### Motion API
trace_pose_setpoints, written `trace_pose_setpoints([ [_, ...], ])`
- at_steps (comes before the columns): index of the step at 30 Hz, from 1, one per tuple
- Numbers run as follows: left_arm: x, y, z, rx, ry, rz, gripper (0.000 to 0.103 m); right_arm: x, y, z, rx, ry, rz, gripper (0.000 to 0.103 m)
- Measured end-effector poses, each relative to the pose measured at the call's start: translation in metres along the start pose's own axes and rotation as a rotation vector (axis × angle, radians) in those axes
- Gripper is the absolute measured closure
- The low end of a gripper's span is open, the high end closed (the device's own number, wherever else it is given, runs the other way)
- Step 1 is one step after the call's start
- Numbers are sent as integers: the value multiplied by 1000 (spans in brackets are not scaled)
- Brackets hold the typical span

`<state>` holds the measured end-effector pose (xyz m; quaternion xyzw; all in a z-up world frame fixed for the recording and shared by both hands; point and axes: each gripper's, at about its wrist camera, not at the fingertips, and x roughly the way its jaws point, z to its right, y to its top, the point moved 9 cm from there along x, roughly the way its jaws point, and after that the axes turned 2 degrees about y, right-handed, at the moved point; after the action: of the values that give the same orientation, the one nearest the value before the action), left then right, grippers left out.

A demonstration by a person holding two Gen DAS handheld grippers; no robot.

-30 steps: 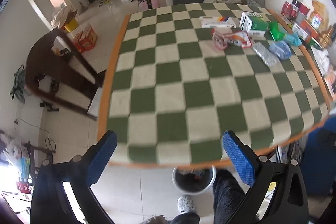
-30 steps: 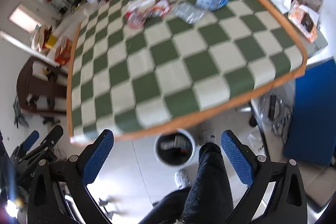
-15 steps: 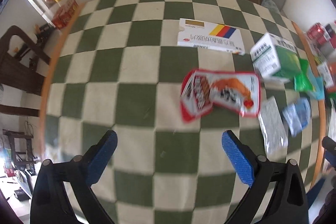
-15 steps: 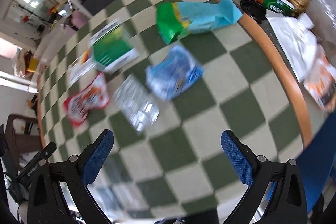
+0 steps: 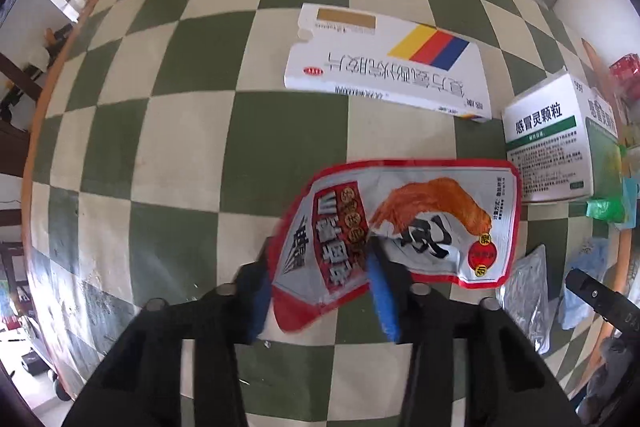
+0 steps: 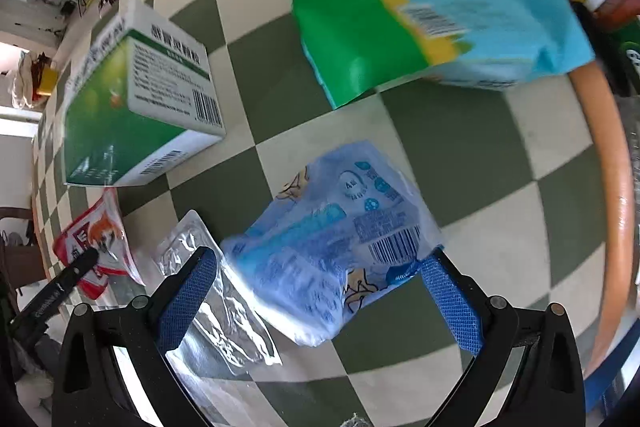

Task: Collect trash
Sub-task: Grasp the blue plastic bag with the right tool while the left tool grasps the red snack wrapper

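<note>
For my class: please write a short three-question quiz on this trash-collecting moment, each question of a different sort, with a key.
1. True or false: the left gripper has its fingers closing on the red snack wrapper.
2. Multiple choice: which piece of trash lies between the fingers of the right gripper? A. the green and white medicine box B. the blue plastic packet C. the green and blue bag
3. Fill in: everything lies on a green and white ______ tablecloth.

Key
1. True: its blue pads flank the wrapper's near end.
2. B: the fingers stand wide on either side of it, not yet clamped.
3. checkered
</note>
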<state>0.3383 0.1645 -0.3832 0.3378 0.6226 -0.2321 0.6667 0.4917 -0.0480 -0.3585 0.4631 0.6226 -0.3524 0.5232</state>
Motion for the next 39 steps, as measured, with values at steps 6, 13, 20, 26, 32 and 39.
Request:
trace_pose_setpoints([
  [6,-15,0,-2,-45,-22,22,103,-1,7,3,5,-26,43,32],
  [13,-53,-3,-11,-51,-28,90,103,-17,12,4,1,18,65,66],
  [20,-81,-26,-28,-12,-25,132,103,-40,4,-8,-18,78,112,85],
  [26,-94,-33,-24,0,-21,160,103,-55,-15,-26,-48,152,121,86],
  [32,-120,-58,-37,15,-21,202,103,-67,-55,-40,-82,194,126,87],
  [39,-151,-106,-59,47,-37,251,103,-96,-124,-61,-123,224,169,87],
])
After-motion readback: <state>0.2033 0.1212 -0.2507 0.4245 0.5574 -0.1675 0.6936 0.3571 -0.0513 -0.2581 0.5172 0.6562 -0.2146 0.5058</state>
